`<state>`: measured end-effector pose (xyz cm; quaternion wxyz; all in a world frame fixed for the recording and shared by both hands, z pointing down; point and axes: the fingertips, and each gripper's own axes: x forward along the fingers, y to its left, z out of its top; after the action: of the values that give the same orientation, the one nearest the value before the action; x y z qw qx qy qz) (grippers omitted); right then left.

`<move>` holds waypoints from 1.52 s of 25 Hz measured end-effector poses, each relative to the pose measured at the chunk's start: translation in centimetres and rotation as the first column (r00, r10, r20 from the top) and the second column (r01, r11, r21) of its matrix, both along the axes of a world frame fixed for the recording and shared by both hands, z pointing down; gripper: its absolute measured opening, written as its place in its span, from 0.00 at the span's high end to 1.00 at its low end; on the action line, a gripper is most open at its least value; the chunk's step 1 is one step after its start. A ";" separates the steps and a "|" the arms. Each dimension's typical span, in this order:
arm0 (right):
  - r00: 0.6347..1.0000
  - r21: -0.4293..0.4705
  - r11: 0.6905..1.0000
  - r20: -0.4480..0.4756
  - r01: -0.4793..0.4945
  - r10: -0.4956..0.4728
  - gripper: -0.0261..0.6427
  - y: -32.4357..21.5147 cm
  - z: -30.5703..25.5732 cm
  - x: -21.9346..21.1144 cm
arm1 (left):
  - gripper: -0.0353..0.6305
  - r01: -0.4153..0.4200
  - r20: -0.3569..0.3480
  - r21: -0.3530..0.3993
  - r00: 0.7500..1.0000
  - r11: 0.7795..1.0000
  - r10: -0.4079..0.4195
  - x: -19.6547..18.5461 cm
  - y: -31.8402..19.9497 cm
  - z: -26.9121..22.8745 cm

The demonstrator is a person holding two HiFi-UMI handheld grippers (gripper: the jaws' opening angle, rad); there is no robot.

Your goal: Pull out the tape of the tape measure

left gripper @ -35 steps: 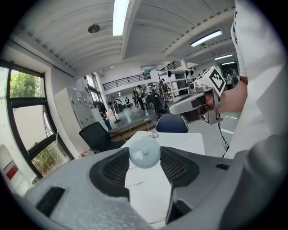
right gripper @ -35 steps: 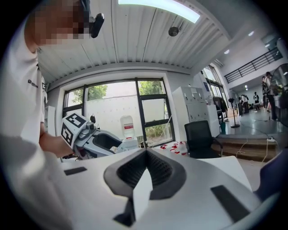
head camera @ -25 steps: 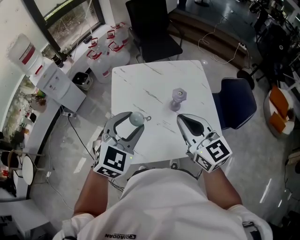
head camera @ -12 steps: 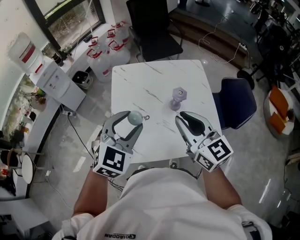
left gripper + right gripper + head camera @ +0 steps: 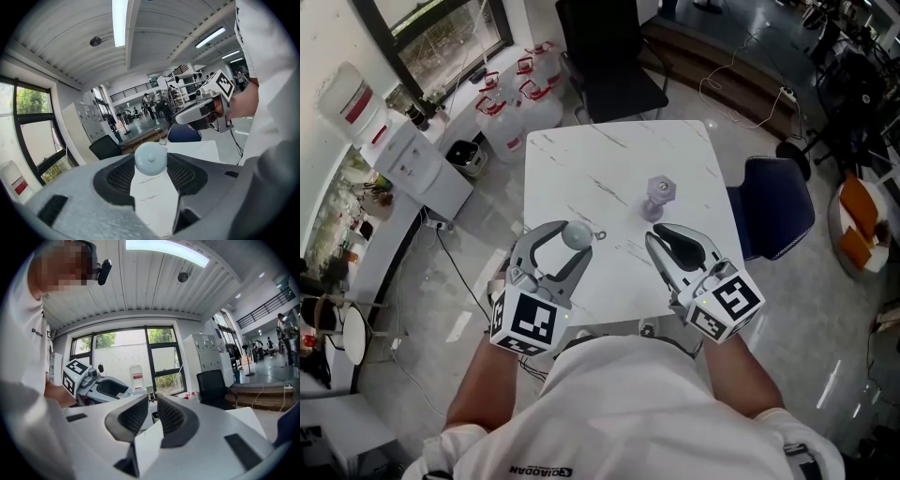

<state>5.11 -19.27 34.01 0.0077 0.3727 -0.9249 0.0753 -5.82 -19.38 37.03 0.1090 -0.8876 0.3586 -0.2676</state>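
A small round pale-blue tape measure [image 5: 577, 234] is held above the white marble table [image 5: 609, 155], near its front left. My left gripper [image 5: 567, 236] is shut on it, jaws spread wide around the case. A little ring tab [image 5: 600, 236] sticks out to the right of the case. In the left gripper view the tape measure [image 5: 150, 158] sits at the jaw tips. My right gripper [image 5: 661, 236] hovers just right of it, jaws together with nothing between them. The right gripper view shows the right gripper [image 5: 152, 404] with only a thin slit between its ribbed pads [image 5: 171, 418].
A lilac knob-shaped object [image 5: 658, 197] stands on the table beyond the right gripper. A black chair [image 5: 609, 56] is at the table's far side and a blue chair [image 5: 769, 211] at its right. Water jugs [image 5: 520, 98] and cables lie on the floor.
The right gripper has edged a little left toward the tape measure. The left gripper, still holding the tape measure, has shifted slightly right.
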 end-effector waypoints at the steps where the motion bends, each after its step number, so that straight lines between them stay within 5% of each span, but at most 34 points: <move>1: 1.000 -0.007 1.000 0.013 0.015 -0.015 0.86 0.1 -0.1 -0.4 | 0.61 -0.007 0.002 0.004 1.000 1.000 0.007 0.2 0.0 0.0; 15: 0.976 -0.087 0.977 0.112 0.195 -0.184 0.85 1.2 0.6 -5.0 | 0.61 -0.095 -0.008 0.027 0.995 0.995 0.095 3.1 1.0 -0.7; 38: 0.990 0.006 0.990 0.008 0.141 -0.141 0.95 1.6 0.1 -4.2 | 0.61 -0.062 0.045 0.072 0.997 0.996 0.058 2.5 0.6 -0.9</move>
<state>0.91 -17.66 34.11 0.0080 0.3061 -0.9491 0.0735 -3.29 -18.77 36.13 0.1571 -0.8874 0.3389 -0.2701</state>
